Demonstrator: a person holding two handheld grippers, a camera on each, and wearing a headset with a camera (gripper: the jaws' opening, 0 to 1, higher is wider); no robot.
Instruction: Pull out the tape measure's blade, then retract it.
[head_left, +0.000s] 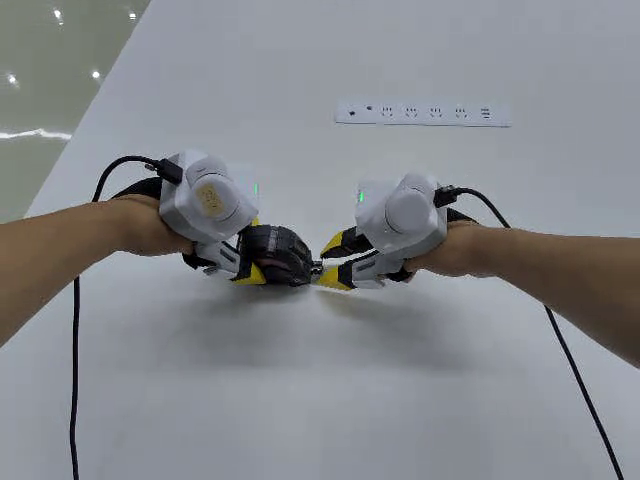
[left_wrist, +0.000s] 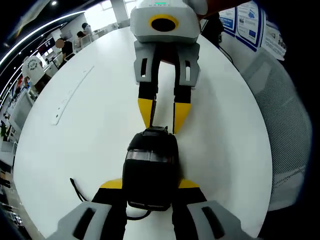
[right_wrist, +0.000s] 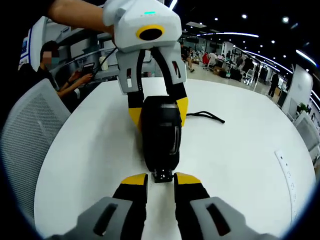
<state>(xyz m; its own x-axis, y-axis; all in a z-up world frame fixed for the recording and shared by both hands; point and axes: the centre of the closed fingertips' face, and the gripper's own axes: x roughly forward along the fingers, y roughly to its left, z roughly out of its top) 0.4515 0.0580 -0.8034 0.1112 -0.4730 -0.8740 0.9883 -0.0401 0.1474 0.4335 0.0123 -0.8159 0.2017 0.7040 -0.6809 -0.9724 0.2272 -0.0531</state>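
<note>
On one white table (head_left: 400, 380), at 6 o'clock from the single power strip (head_left: 422, 112), my two grippers meet. My left gripper (head_left: 252, 255) clamps the one black tape measure (head_left: 278, 255). At its 3 o'clock, my right gripper (head_left: 333, 262) pinches narrow on the blade tip (right_wrist: 162, 175).

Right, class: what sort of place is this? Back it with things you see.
Most likely an open-plan office or lab: a big white table with a power strip on it, a mesh office chair beside it, and a person working at a desk behind.
</note>
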